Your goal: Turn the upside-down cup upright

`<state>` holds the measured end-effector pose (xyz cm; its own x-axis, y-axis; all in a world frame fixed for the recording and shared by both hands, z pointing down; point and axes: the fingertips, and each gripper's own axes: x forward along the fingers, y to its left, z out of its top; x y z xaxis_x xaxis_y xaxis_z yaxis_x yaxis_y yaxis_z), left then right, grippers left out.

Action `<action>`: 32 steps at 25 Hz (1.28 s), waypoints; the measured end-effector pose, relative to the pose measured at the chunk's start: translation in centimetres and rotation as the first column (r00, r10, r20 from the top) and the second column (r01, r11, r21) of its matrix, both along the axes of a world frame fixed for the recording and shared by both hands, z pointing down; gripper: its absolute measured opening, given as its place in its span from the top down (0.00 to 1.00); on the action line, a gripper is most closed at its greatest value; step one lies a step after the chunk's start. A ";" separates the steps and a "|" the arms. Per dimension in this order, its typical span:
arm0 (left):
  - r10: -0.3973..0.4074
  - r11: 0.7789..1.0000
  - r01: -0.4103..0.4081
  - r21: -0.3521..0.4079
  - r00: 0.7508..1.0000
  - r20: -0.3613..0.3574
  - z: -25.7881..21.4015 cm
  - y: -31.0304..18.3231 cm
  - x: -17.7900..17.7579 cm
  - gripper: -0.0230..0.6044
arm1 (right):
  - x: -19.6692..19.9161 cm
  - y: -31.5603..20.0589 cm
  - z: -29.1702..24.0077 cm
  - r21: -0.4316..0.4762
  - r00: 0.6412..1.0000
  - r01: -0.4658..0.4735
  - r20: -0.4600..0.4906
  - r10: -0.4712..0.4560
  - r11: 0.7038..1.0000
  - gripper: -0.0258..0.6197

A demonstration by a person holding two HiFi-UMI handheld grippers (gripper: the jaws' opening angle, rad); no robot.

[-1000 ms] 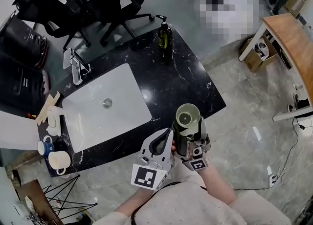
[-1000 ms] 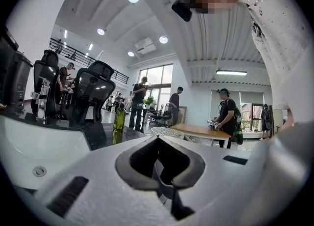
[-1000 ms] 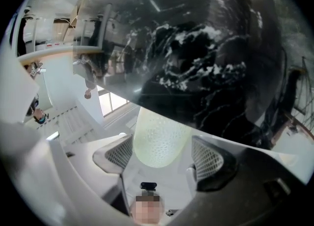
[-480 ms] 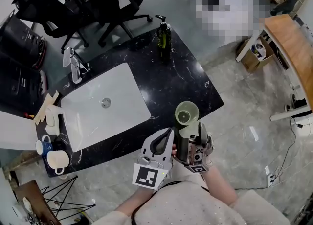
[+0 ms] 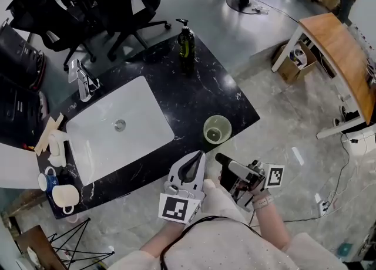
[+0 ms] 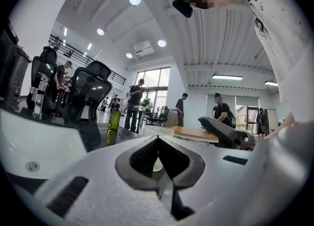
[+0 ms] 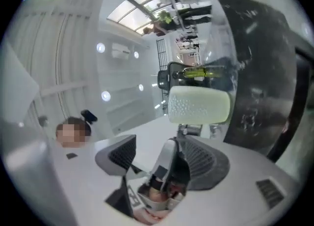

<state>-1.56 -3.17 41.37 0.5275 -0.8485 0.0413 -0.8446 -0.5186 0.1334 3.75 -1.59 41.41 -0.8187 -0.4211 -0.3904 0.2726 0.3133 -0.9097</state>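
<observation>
Head view: my cup (image 5: 217, 129) stands upright, mouth up, on the black marble counter (image 5: 205, 90), close to its near edge and towards the right-hand corner. It is pale green, and neither tool touches it. The left gripper (image 5: 198, 156) sits just in front of the counter's edge with its tip pointing at the counter. The right gripper (image 5: 222, 159) lies beside it, rolled onto its side, below the cup and clear of it. Further back I see the white sink (image 5: 138, 107), its faucet (image 5: 79, 78) and a green pump bottle (image 5: 186, 44). A cream mug (image 5: 66, 195) and a blue mug (image 5: 47, 179) stand at the counter's left end.

Left gripper view: the left gripper (image 6: 158, 140) has its jaws closed, the dark pads meeting at the tip with nothing between them. Just past the tip I can make out the cup's (image 6: 158, 130) rim, with the pump bottle (image 6: 114, 118) off to the left and the sink (image 6: 44, 146) lower left.

Right gripper view: the picture is rolled sideways. The right gripper (image 7: 157, 144) has its jaws spread and grips nothing. The cup (image 7: 198, 104) shows beyond the tips, apart from both pads, its dimpled wall facing me. The pump bottle (image 7: 201, 72) is behind it on the counter (image 7: 265, 72).
</observation>
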 end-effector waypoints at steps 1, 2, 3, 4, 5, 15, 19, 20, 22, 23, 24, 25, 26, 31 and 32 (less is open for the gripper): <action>0.005 1.000 -0.005 0.000 1.000 -0.007 0.0 0.0 0.2 0.95 | 0.3 0.0 0.4 0.040 0.995 -0.029 -0.095 0.032 0.999 0.50; 0.010 1.000 -0.010 0.001 1.000 -0.013 0.0 0.0 0.3 0.95 | 0.5 0.0 0.6 0.073 0.984 -0.051 -0.167 0.063 0.996 0.58; 0.017 1.000 -0.017 0.001 1.000 -0.017 0.0 0.1 0.5 0.95 | 0.6 0.1 0.6 0.095 0.973 -0.071 -0.211 0.090 0.993 0.62; 0.023 1.000 -0.023 0.002 1.000 -0.019 0.1 0.2 0.7 0.95 | 0.7 0.1 0.5 0.113 0.964 -0.092 -0.240 0.117 0.989 0.64; 0.029 1.000 -0.029 0.004 0.999 -0.022 0.1 0.2 0.9 0.95 | 0.7 0.0 0.3 0.134 0.952 -0.113 -0.270 0.146 0.984 0.71; 0.040 0.999 -0.042 -0.020 0.996 -0.085 0.0 0.3 2.1 0.95 | -1.3 0.6 0.2 0.446 0.672 -0.084 -0.635 0.381 0.891 0.94; 0.045 0.999 -0.044 0.010 0.997 -0.063 0.3 0.5 1.8 0.95 | -1.5 0.6 0.3 0.566 0.525 -0.059 -0.683 0.508 0.822 0.95; 0.038 0.999 -0.038 0.007 0.997 -0.074 0.1 0.5 1.8 0.95 | -1.5 0.6 0.2 0.595 0.490 -0.055 -0.683 0.541 0.802 0.95; 0.023 1.000 -0.024 -0.003 0.996 -0.089 -0.2 0.5 1.6 0.95 | -1.5 0.6 0.0 0.653 0.426 -0.047 -0.671 0.606 0.756 0.95; 0.019 1.000 -0.019 0.000 0.996 -0.083 -0.1 0.5 1.5 0.95 | -1.5 0.7 -0.2 0.679 0.399 -0.043 -0.661 0.636 0.733 0.95; 0.016 1.000 -0.016 0.008 0.997 -0.073 0.0 0.5 1.3 0.95 | -1.4 0.7 -0.3 0.700 0.374 -0.043 -0.650 0.661 0.713 0.95; 0.016 1.000 -0.015 0.013 0.997 -0.069 0.0 0.5 1.3 0.95 | -1.3 0.6 -0.4 0.715 0.349 -0.048 -0.642 0.683 0.697 0.95; 0.017 1.000 -0.016 0.013 0.997 -0.073 -0.2 0.5 1.4 0.95 | -1.1 0.5 -0.5 0.725 0.327 -0.058 -0.635 0.700 0.686 0.95; 0.026 1.000 -0.025 0.010 0.997 -0.079 -0.6 0.8 1.8 0.95 | -0.1 0.2 -1.0 0.752 0.258 -0.093 -0.615 0.745 0.653 0.95; 0.028 1.000 -0.028 0.010 0.997 -0.078 -0.6 0.8 1.9 0.95 | 0.1 0.1 -1.0 0.752 0.248 -0.097 -0.616 0.748 0.652 0.95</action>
